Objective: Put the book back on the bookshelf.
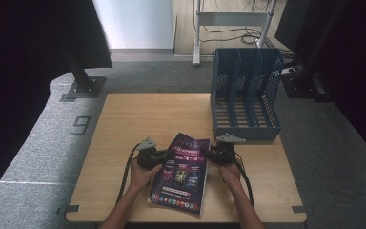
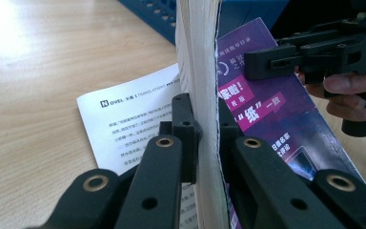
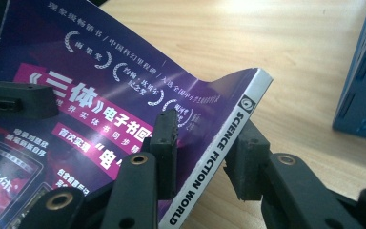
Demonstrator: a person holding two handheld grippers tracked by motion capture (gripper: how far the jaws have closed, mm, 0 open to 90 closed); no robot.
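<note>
The left hand-held gripper (image 1: 166, 156) is clamped on the magazine's (image 1: 181, 172) page edge, jaws pressed to both sides of the paper block. The magazine, purple-covered, lies near the front middle of the tabletop (image 1: 124, 119), partly lifted. On the magazine's right, the right hand-held gripper (image 1: 208, 153) straddles its spine, one jaw on the cover, the other below. Behind and right of the magazine stands a blue file rack (image 1: 246, 93).
</note>
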